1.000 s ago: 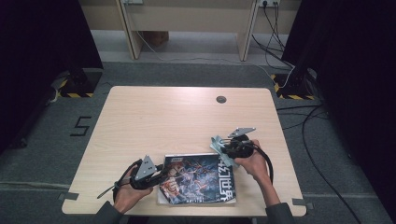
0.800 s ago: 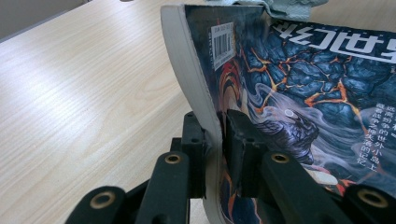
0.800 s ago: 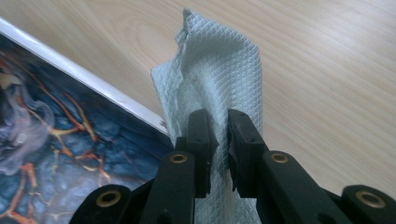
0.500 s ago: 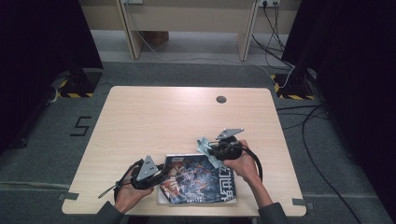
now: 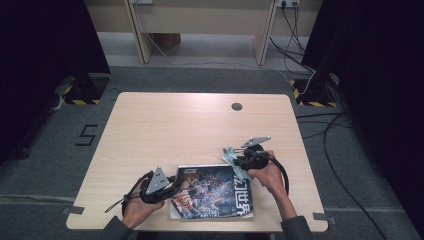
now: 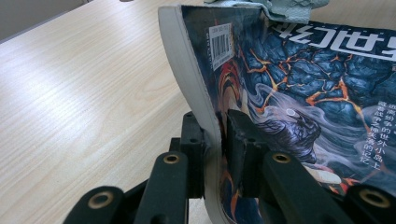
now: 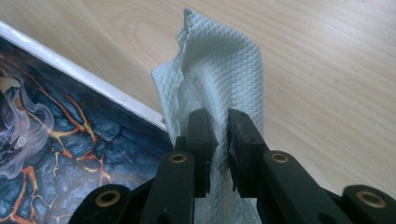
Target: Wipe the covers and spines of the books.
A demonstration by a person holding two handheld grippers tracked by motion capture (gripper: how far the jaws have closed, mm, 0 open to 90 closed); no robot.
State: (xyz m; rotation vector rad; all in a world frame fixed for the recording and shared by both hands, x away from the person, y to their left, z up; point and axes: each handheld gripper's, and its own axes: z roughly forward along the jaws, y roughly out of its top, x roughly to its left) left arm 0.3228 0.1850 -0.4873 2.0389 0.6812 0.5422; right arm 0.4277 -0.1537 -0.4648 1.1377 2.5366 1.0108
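A magazine [image 5: 215, 192] with a dark blue and orange lava cover lies at the table's near edge. My left gripper [image 5: 172, 186] is shut on its left edge, which curls up between the black pads [image 6: 236, 140]; the magazine [image 6: 303, 93] shows a barcode near its corner. My right gripper [image 5: 239, 162] is shut on a pale grey-green waffle-textured cloth [image 5: 232, 159] at the magazine's far right corner. In the right gripper view the cloth [image 7: 219, 79] stands up from the jaws, over the magazine's [image 7: 70, 140] white edge.
The light wooden table [image 5: 190, 130] has a round cable hole [image 5: 237, 106] near its far edge. Grey carpet, cables and desk legs surround it.
My right gripper moved left with the cloth, from beside the magazine's right side to its far right corner. The left gripper stayed put on the magazine.
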